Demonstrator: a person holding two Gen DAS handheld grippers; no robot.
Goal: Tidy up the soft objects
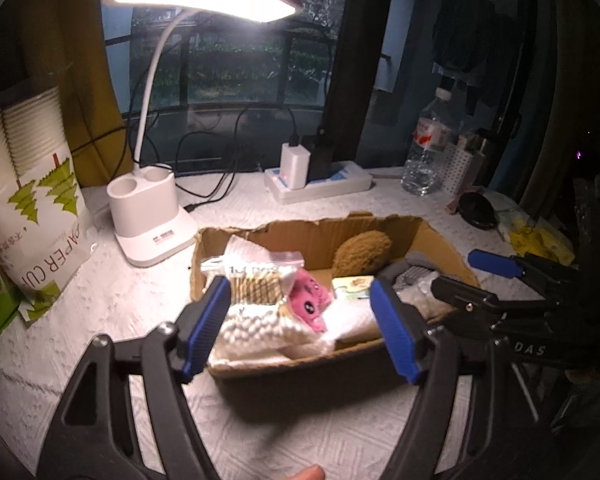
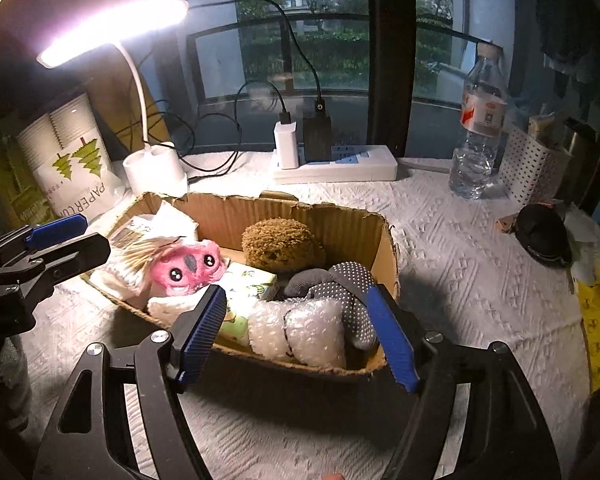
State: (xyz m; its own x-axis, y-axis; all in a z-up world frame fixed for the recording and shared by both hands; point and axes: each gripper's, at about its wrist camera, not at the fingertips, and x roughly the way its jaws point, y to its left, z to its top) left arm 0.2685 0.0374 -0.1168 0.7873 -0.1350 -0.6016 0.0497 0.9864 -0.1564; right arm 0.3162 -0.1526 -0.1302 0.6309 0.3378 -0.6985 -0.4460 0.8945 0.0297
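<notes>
Brown corrugated cardboard forms a shallow open box (image 1: pixel 320 236) on a bench (image 1: pixel 112 304) covered with white textured cloth, lit by a white desk lamp (image 1: pixel 148 216).

Left wrist view: the left hand-held gripper (image 1: pixel 300 332) hovers just in front of the box's near wall, its blue-padded fingers (image 1: pixel 206 328) spread wide and holding nothing. Between them, inside the box, lie a clear bag of cotton swabs (image 1: pixel 252 304), a pink plush toy (image 1: pixel 310 302), a white knitted cloth (image 1: pixel 276 350) and, against the far wall, a brown fuzzy toy (image 1: pixel 362 252). The soft things appear gathered in the box so it serves as their single container. The right hand-held gripper (image 1: pixel 476 276) reaches in from the right, over the box's right corner.

Right wrist view: the right hand-held gripper (image 2: pixel 296 336) is also spread wide and empty, poised over the near right end of the box (image 2: pixel 340 220). Directly between its fingers sit a roll of white bubble wrap (image 2: pixel 300 332) and a grey glove with white dots (image 2: pixel 348 284), packed tight against the right wall; a green-printed tissue pack (image 2: pixel 248 284) lies beside them. The pink plush toy (image 2: pixel 188 266) faces this camera, the brown fuzzy toy (image 2: pixel 280 246) behind it. The left hand-held gripper (image 2: pixel 56 240) enters at the left edge.

Outside the box stand a paper cup sleeve (image 2: pixel 76 168), a power strip (image 2: pixel 340 166) and a water bottle (image 2: pixel 480 128).
</notes>
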